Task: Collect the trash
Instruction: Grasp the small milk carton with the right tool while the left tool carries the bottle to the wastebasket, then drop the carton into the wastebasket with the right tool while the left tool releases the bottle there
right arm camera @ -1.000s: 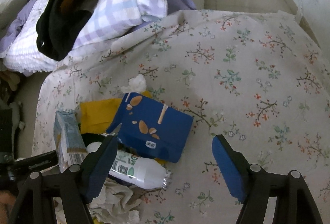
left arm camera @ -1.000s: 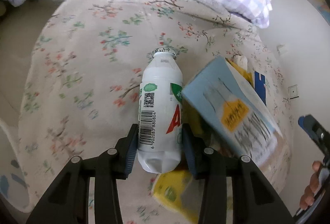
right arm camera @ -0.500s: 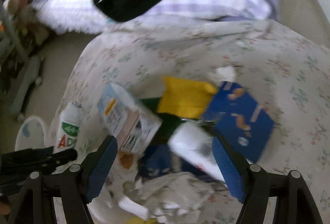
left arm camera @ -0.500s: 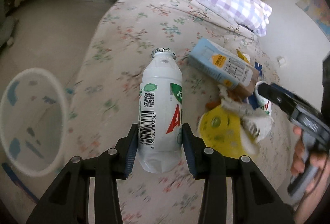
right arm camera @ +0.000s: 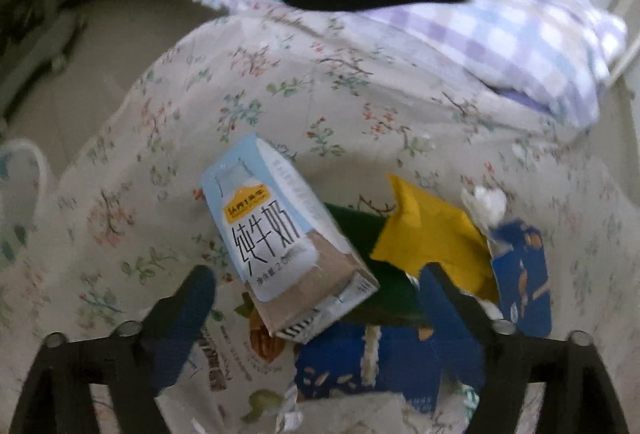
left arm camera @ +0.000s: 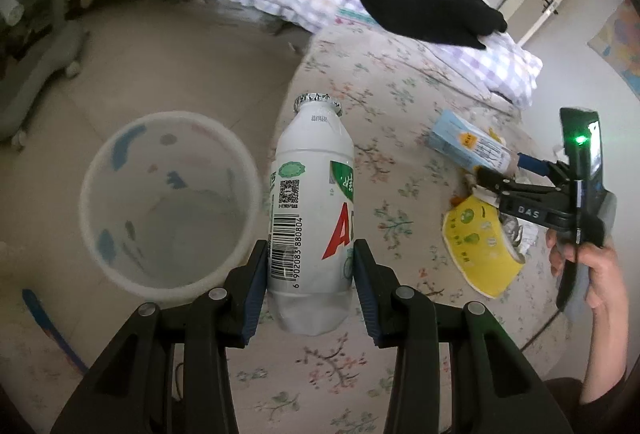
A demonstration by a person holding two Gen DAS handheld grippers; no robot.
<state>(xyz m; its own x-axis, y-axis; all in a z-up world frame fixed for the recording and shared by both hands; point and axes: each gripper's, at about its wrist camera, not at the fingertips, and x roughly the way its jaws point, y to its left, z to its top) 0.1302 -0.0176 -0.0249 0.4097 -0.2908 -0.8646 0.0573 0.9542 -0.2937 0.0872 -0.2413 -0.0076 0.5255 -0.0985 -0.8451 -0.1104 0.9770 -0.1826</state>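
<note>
Left gripper [left arm camera: 310, 266] clamps the white plastic drink bottle with red lettering [left arm camera: 312, 202] at its lower body, same grip as a second ago. It has swung left off the floral bedsheet [left arm camera: 400, 162]: the pale translucent waste bin [left arm camera: 168, 194], absent then, now sits just left of the bottle. Right gripper [right arm camera: 320, 298] is spread wide over the light-blue milk carton [right arm camera: 276, 234], closer than before; yellow wrapper [right arm camera: 432, 234] and blue box [right arm camera: 520, 274] lie beyond.

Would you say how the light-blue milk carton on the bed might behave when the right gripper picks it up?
The milk carton looks stiff and boxy, so it probably grips flat. It lies propped on other wrappers, so it may shift when touched. The open right gripper straddles it.
</note>
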